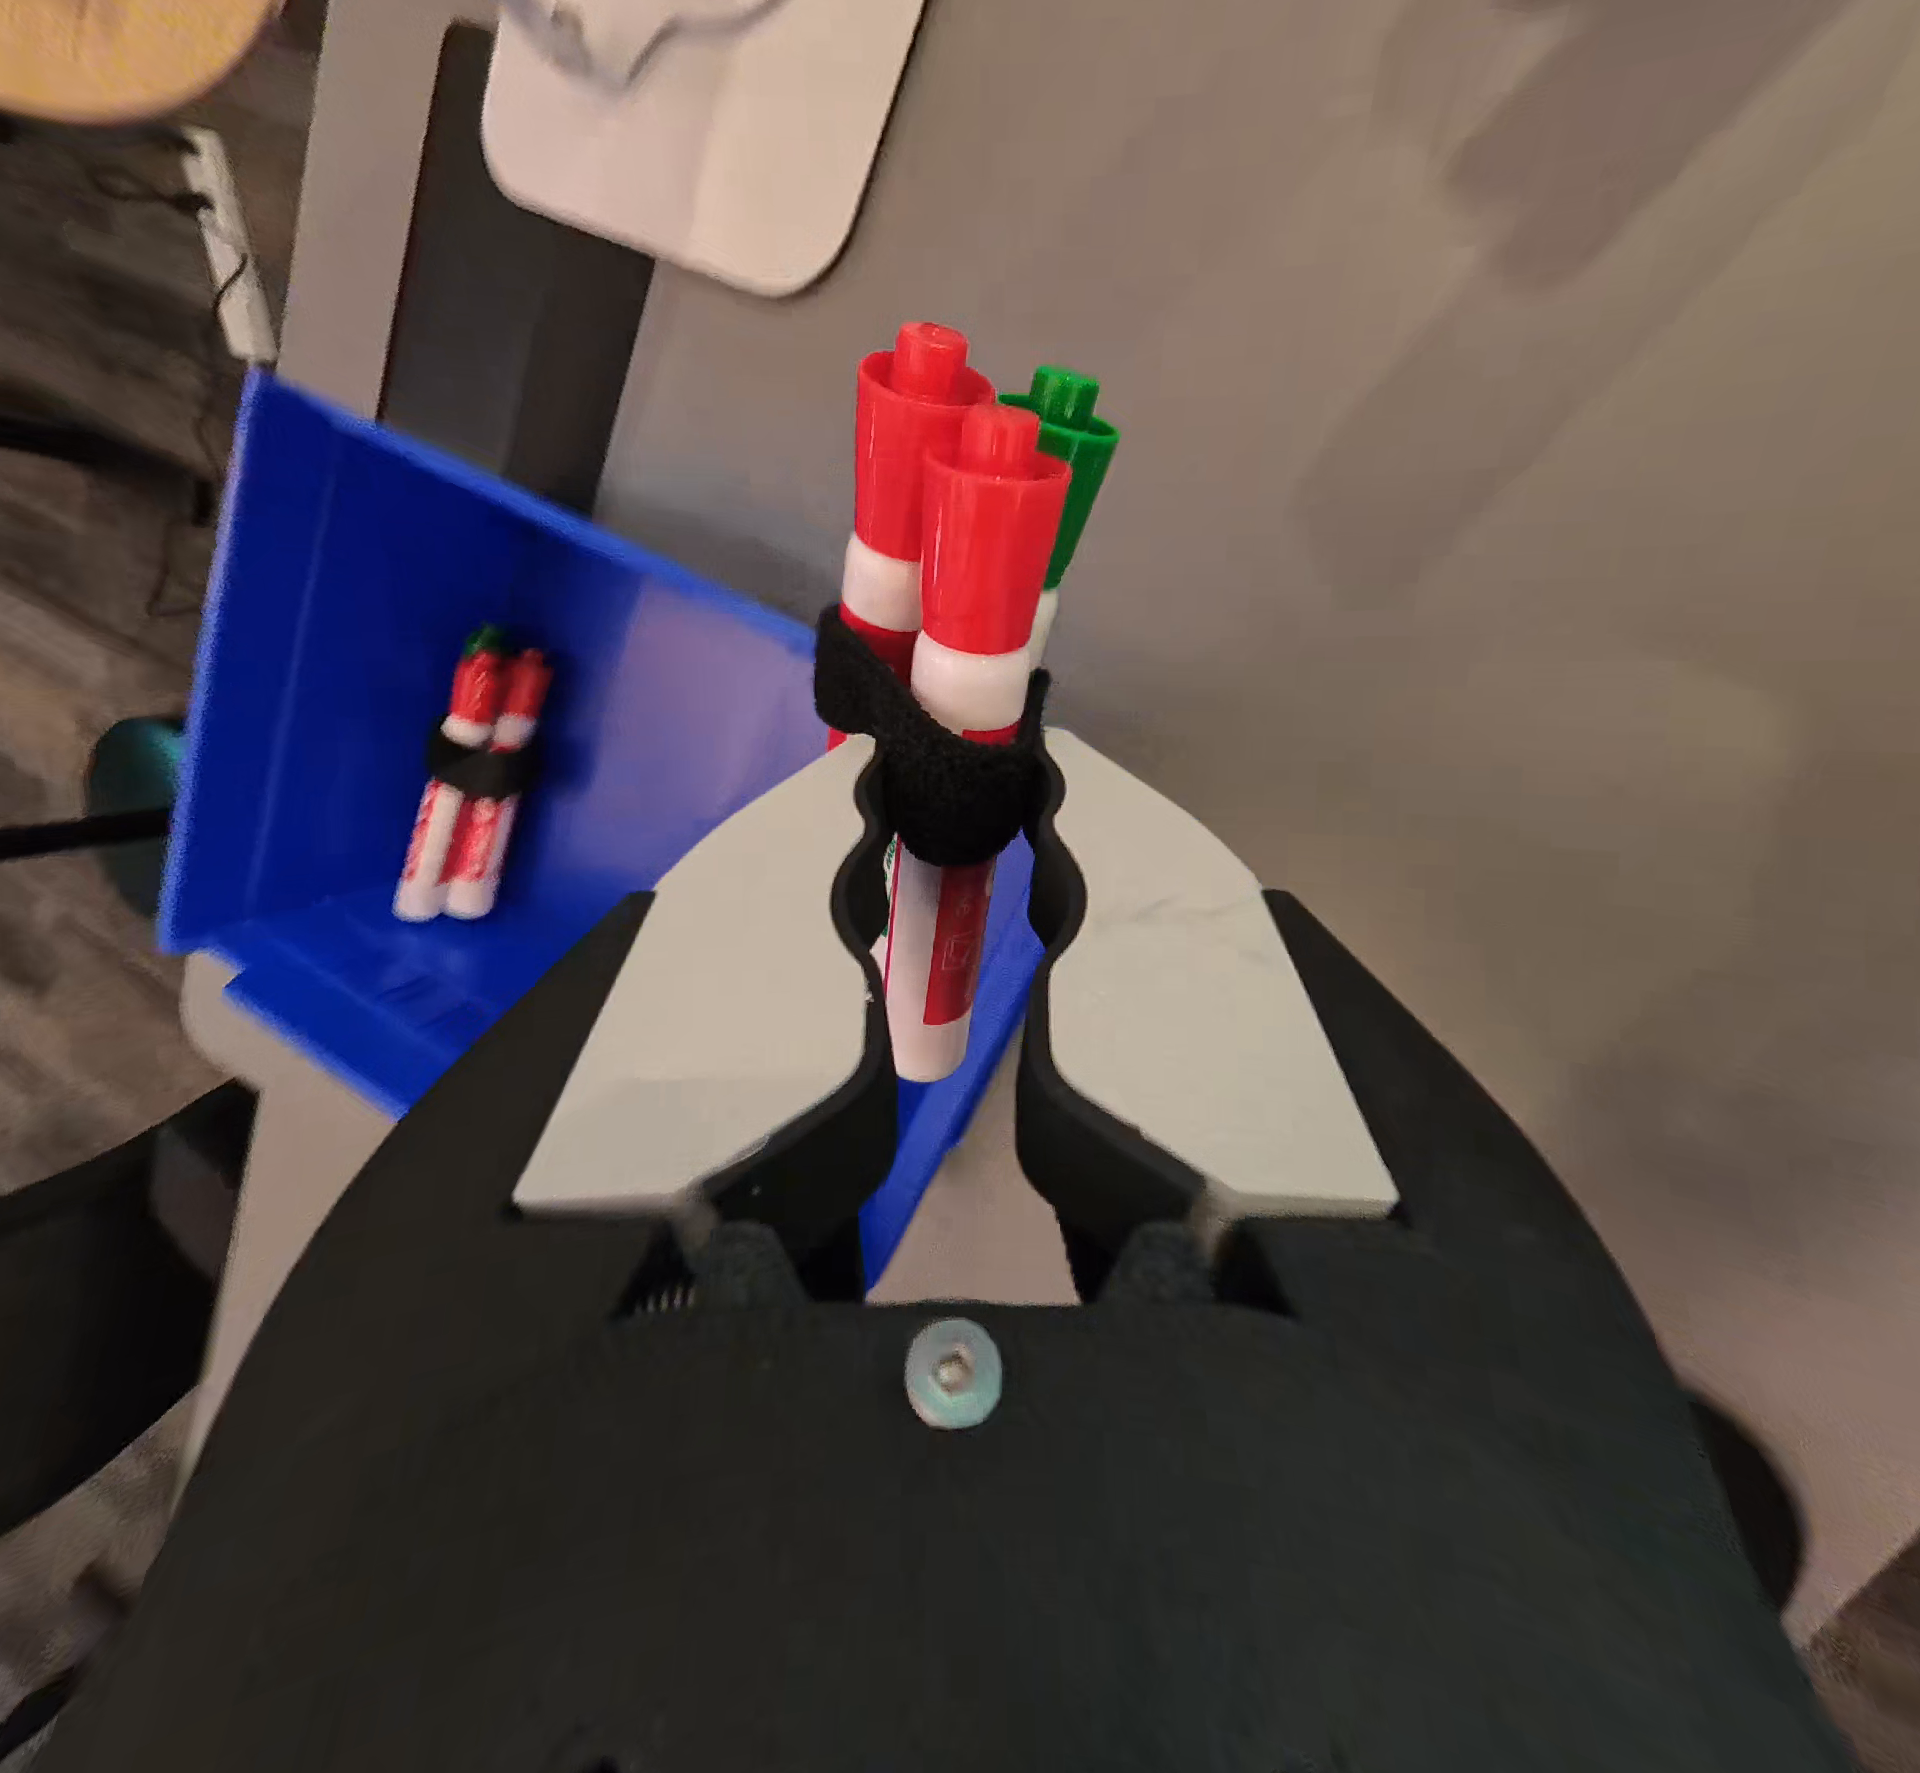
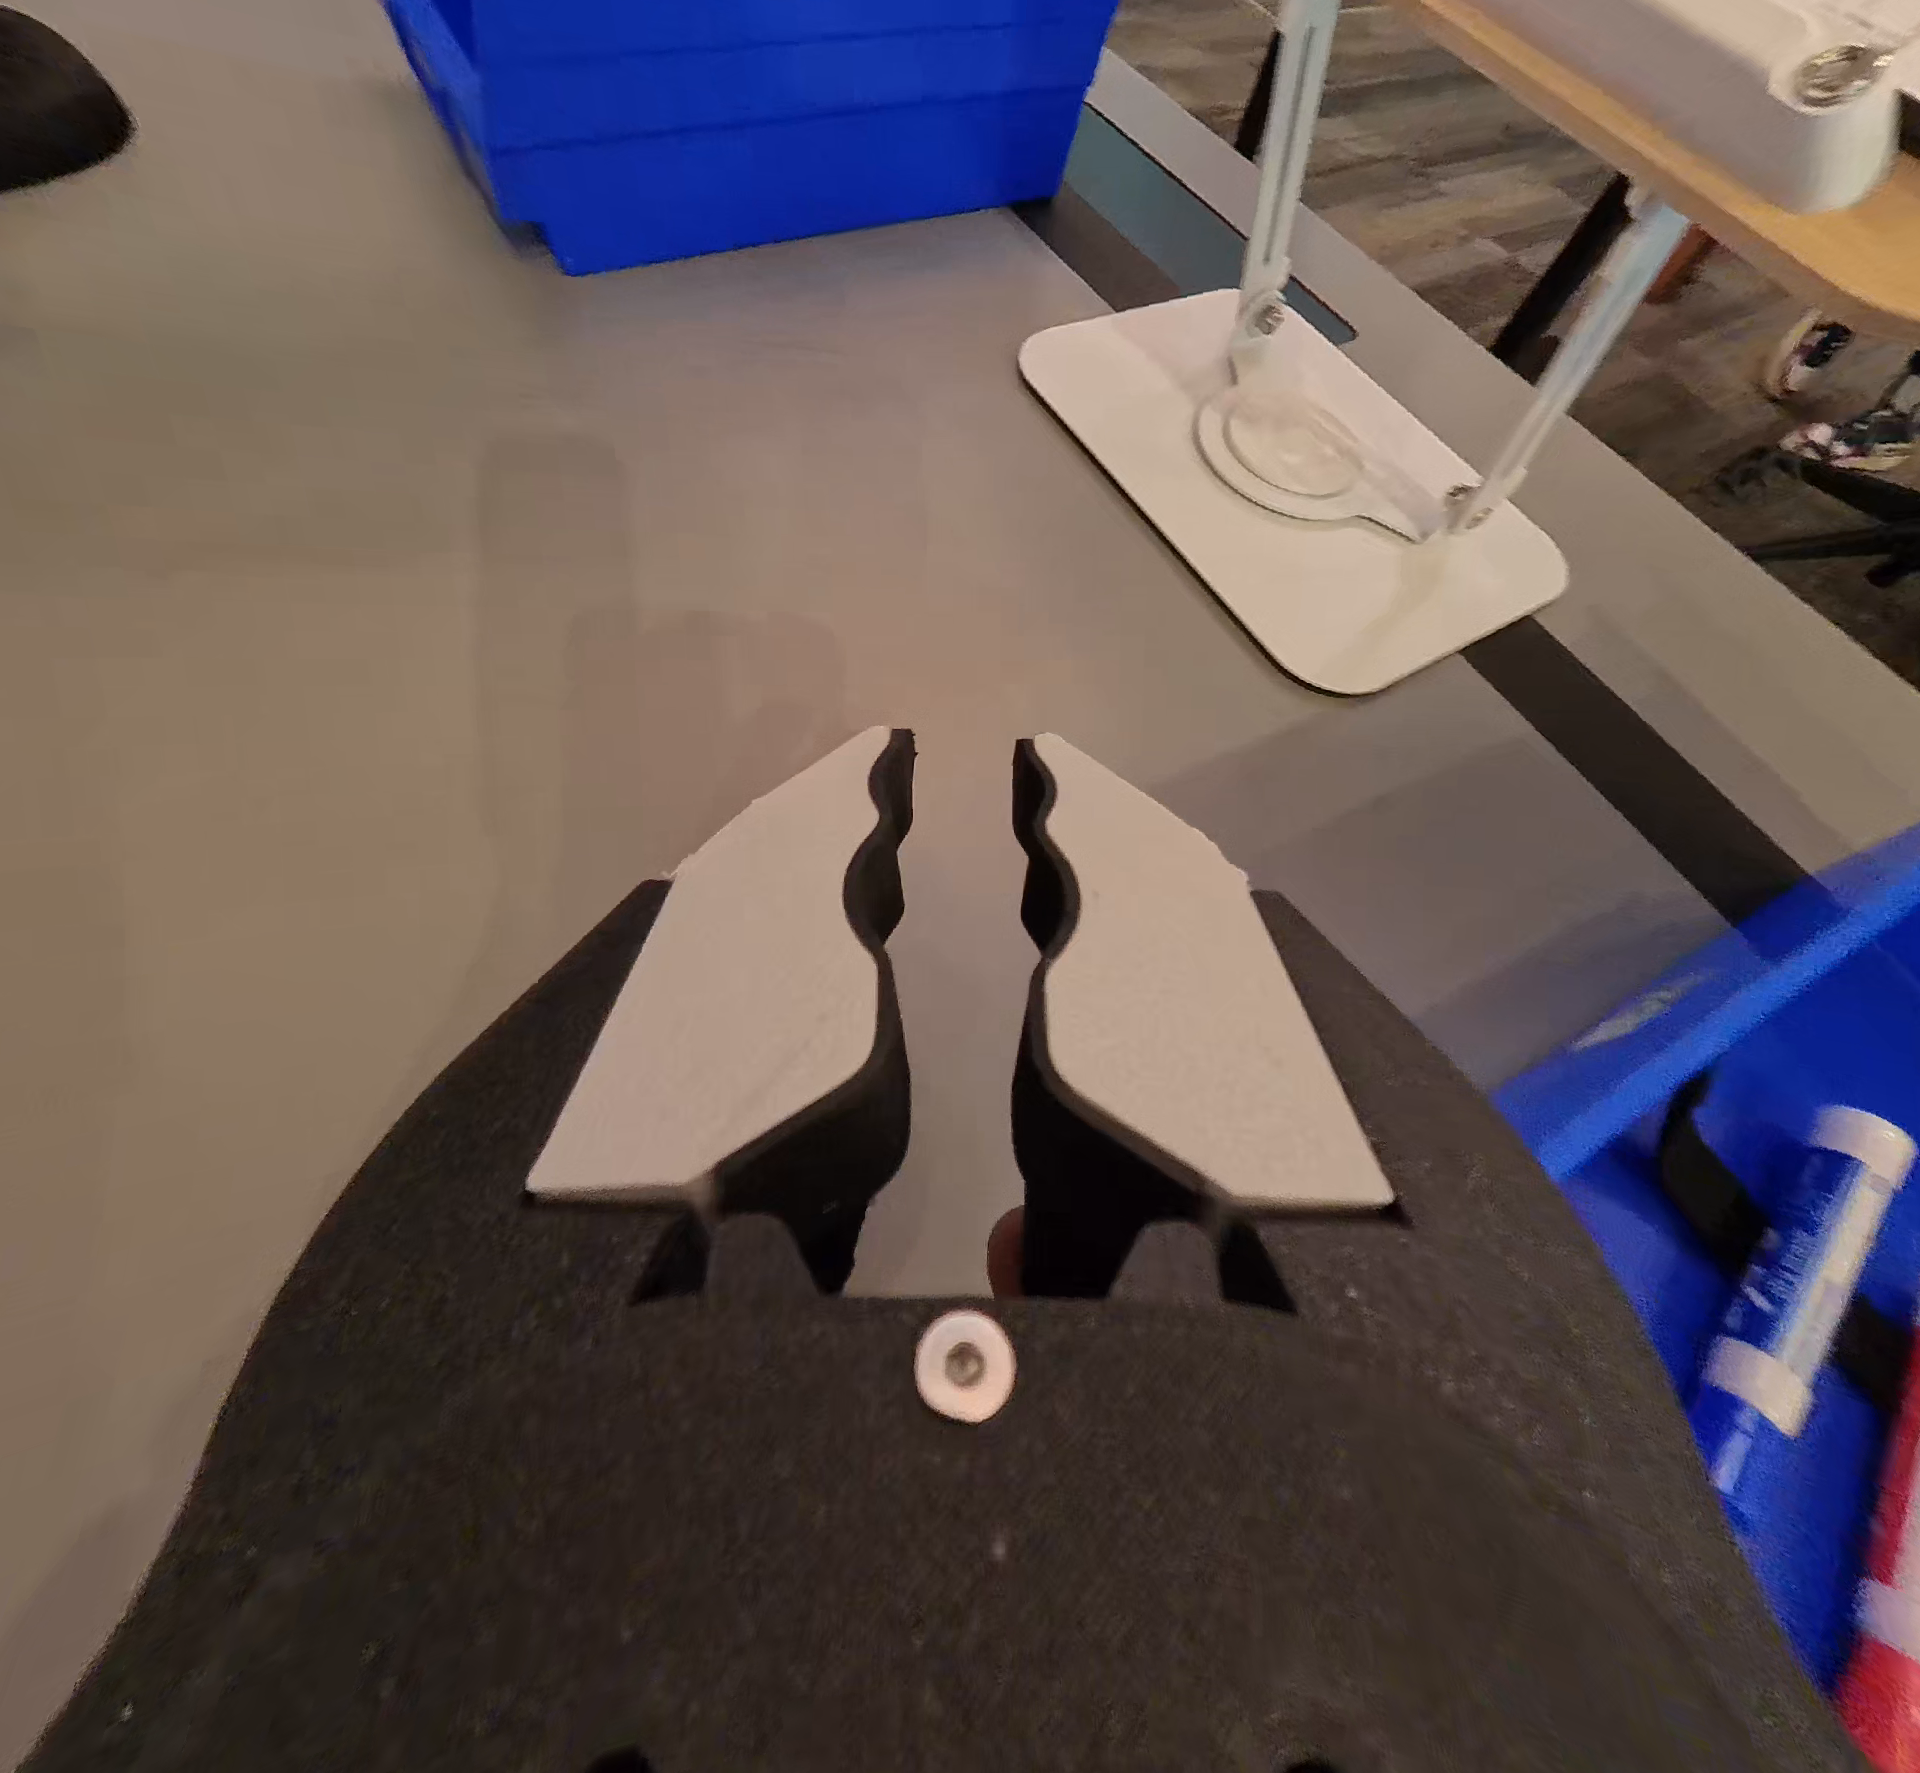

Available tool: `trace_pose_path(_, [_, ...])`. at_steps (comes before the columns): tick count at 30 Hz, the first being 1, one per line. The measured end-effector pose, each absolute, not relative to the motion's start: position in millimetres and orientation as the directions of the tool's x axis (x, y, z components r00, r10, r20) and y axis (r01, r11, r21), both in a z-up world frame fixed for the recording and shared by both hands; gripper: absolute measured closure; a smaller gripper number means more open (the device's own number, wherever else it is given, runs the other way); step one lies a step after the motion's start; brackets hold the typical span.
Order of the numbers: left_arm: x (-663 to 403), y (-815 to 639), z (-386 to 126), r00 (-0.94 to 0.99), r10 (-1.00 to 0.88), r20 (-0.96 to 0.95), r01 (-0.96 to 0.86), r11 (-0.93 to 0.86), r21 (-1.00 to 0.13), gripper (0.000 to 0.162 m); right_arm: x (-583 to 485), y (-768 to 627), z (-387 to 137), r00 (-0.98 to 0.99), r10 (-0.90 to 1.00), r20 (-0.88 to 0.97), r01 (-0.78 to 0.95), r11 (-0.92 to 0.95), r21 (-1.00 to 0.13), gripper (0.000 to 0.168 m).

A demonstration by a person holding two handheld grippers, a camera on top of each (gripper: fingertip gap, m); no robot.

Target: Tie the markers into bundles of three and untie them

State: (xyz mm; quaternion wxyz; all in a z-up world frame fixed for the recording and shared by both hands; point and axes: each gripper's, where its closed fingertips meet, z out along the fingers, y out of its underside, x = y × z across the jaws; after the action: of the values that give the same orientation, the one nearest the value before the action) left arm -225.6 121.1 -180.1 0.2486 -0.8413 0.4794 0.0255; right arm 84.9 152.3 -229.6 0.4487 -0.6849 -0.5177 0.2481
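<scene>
With my left gripper (image 1: 951,819) clamped on a strapped bundle of three markers (image 1: 961,580) beside the blue bin (image 1: 343,580) and my right gripper (image 2: 964,752) parted and empty, the bundle seems ready for binning.

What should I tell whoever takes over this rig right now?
Left gripper: fingers shut on a strapped bundle of two red markers and one green, held up over the grey table.
Right gripper: open, nothing in it, above the table.
Done: another tied bundle lies in the blue bin.
Left: probably bin the held bundle. A blue marker lies in a second bin; untying not begun.
</scene>
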Motion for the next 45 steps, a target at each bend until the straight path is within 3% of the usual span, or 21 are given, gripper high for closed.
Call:
trace_pose_path(7, [-104.1, 102.6, -186.8, 0.544, -0.839, -0.032, -0.598, -0.36, -0.716, 0.139, 59.8, 127.2, -226.4, 0.235, 0.972, -0.029, 0.391, -0.122, -0.912, 0.145])
trace_pose_path(13, [-17.6, 105.8, -210.5, 0.451, -0.884, 0.124, -0.392, -0.321, -0.862, 0.139, 48.5, 118.1, -213.5, 0.158, 0.979, -0.126, 0.264, -0.165, -0.95, 0.132])
trace_pose_path(21, [38.8, 100.4, -239.8, 0.304, -0.932, 0.198, -0.279, -0.286, -0.917, 0.139, 34.3, 113.3, -206.7, 0.029, 0.985, -0.173, 0.187, -0.175, -0.967, 0.112])
trace_pose_path(23, [44.5, 98.7, -247.7, 0.285, -0.936, 0.205, -0.291, -0.288, -0.912, 0.139, 29.0, 111.3, -216.5, 0.006, 0.984, -0.178, 0.236, -0.174, -0.956, 0.106])
trace_pose_path(25, [49.5, 94.2, -251.5, 0.244, -0.948, 0.206, -0.293, -0.275, -0.916, 0.139, 24.0, 104.4, -223.7, -0.048, 0.981, -0.188, 0.257, -0.169, -0.951, 0.108])
trace_pose_path(27, [50.0, 95.3, -257.3, 0.24, -0.944, 0.228, -0.291, -0.294, -0.91, 0.139, 21.4, 101.0, -226.7, -0.08, 0.976, -0.204, 0.248, -0.179, -0.952, 0.127])
trace_pose_path(30, [50.6, 92.0, -263.5, 0.202, -0.943, 0.267, -0.278, -0.316, -0.907, 0.138, 19.9, 101.0, -235.5, -0.079, 0.977, -0.2, 0.273, -0.172, -0.947, 0.131])
trace_pose_path(35, [52.4, 91.7, -266.3, 0.217, -0.956, 0.196, -0.305, -0.257, -0.917, 0.13, 20.0, 104.0, -240.1, -0.071, 0.972, -0.223, 0.266, -0.197, -0.944, 0.133])
trace_pose_path(38, [56.3, 88.1, -268.2, 0.205, -0.959, 0.196, -0.316, -0.254, -0.914, 0.105, 19.3, 103.5, -237.9, -0.07, 0.975, -0.211, 0.239, -0.189, -0.952, 0.132])
trace_pose_path(45, [66.1, 90.1, -277.0, 0.244, -0.964, 0.109, -0.388, -0.2, -0.9, 0.099, 12.8, 91.5, -230.6, -0.086, 0.984, -0.155, 0.197, -0.136, -0.971, 0.133])
